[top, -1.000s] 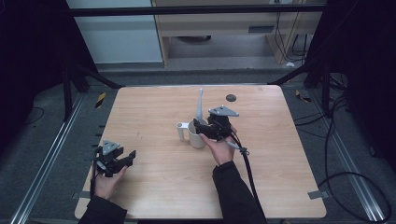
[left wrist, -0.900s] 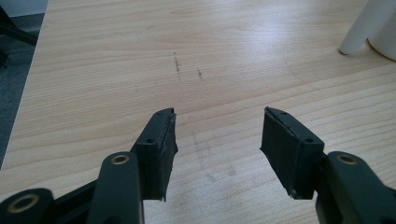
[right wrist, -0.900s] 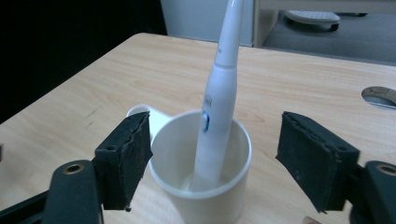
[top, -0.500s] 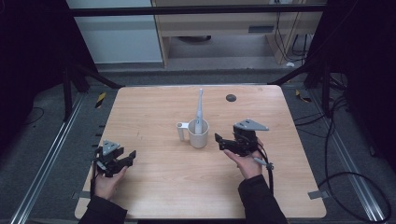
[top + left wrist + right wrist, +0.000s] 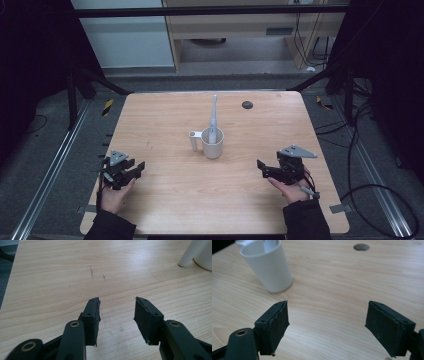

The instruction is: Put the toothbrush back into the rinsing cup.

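- White cup sits pretty much in the middle of the wooden table, upright, with its handle sticking out to the left in the high view
- a pale toothbrush stands in the cup, leaning a bit against the rim, its head poking up well above it
- nothing is touching the cup or the brush, both grippers are well apart from them
- right gripper hangs low over the table off to the right of the cup, nearer the person's edge, held in the right hand
- its jaws have just been opening and they're spread wide with only bare wood between them; in the right gripper view the cup is up at the top left, beyond the jaw tips
- left gripper is over by the left side of the table, held in the left hand, pointing across toward the cup
- its jaws stand apart too, with a narrower gap than the right one's and nothing in it; in the left gripper view the cup's edge just peeks in at the top right corner
- small dark round hole in the tabletop behind the cup, toward the far edge
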`<state>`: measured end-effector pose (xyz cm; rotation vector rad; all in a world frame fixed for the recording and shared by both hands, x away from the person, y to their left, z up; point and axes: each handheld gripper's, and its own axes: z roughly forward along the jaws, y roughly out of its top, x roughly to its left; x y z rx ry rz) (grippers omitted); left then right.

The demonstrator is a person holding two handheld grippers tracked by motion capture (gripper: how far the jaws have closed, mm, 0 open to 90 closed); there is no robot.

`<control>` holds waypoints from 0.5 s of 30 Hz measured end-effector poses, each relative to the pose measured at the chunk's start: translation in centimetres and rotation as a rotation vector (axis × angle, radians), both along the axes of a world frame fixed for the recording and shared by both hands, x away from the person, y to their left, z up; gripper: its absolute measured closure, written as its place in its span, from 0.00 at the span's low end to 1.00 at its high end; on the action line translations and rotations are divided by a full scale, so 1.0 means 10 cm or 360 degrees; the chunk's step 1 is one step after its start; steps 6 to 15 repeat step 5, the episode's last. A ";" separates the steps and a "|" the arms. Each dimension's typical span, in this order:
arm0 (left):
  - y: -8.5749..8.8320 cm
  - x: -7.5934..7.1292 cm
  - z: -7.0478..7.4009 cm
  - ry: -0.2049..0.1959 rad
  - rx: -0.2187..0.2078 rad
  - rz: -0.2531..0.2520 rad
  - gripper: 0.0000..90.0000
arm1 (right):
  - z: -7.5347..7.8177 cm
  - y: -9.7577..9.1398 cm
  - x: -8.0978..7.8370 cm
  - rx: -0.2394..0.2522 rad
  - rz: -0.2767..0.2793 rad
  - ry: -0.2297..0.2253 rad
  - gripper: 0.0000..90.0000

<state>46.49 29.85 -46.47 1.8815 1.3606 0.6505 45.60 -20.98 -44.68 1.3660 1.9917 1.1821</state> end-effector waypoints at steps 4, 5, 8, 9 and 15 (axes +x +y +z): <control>0.01 0.01 -0.02 0.0010 -0.0005 -0.0005 0.58 | -0.08 -0.11 -0.04 -0.0030 -0.0048 0.0023 0.20; 0.01 0.01 -0.02 0.0010 -0.0005 -0.0005 0.57 | -0.09 -0.13 -0.04 -0.0043 -0.0055 0.0019 0.19; 0.01 0.01 -0.02 0.0010 -0.0005 -0.0005 0.57 | -0.09 -0.13 -0.04 -0.0043 -0.0055 0.0019 0.19; 0.01 0.01 -0.02 0.0010 -0.0005 -0.0005 0.57 | -0.09 -0.13 -0.04 -0.0043 -0.0055 0.0019 0.19; 0.01 0.01 -0.02 0.0010 -0.0005 -0.0005 0.57 | -0.09 -0.13 -0.04 -0.0043 -0.0055 0.0019 0.19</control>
